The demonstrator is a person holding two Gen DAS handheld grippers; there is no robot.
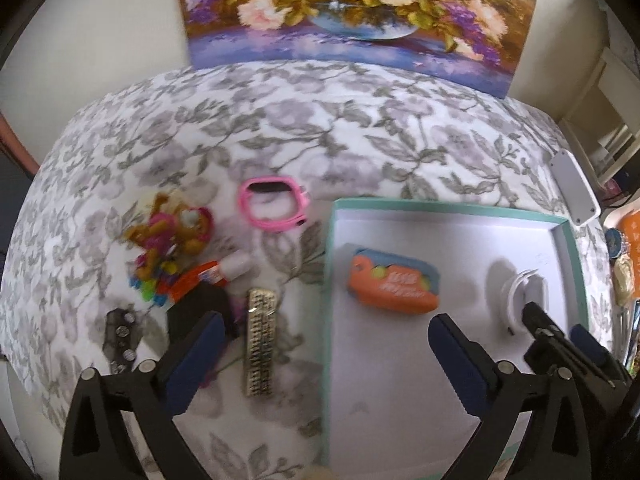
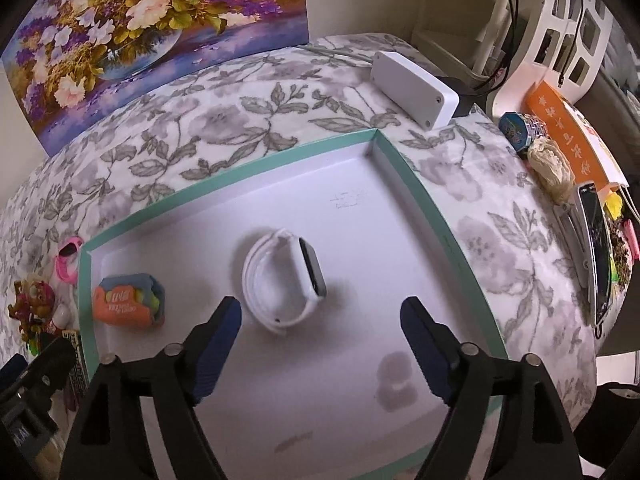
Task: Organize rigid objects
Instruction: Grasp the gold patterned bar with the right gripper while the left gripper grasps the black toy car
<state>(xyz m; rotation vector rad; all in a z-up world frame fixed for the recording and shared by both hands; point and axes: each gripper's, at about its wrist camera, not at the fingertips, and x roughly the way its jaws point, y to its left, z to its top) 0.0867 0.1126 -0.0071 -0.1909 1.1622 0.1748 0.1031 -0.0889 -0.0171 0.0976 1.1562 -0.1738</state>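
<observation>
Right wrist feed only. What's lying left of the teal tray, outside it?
Observer: A gold studded rectangular clip lies on the floral cloth, parallel to the teal-rimmed shallow tray's left rim, not touching it.
Operator: Left gripper state?
Observer: The left gripper is open and empty, its fingers straddling that rim.
Operator: Anything else loose?
Observer: A dark strap with round silver studs, further left of the clip.

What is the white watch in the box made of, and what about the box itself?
The white watch looks like smooth rubbery plastic or silicone: its band curls in a soft loop, matte white, with a dark glossy screen on one side. The box seems to be cardboard: thin straight walls, a flat matte white floor and teal edging. I cannot be sure of either from looks alone.
</observation>
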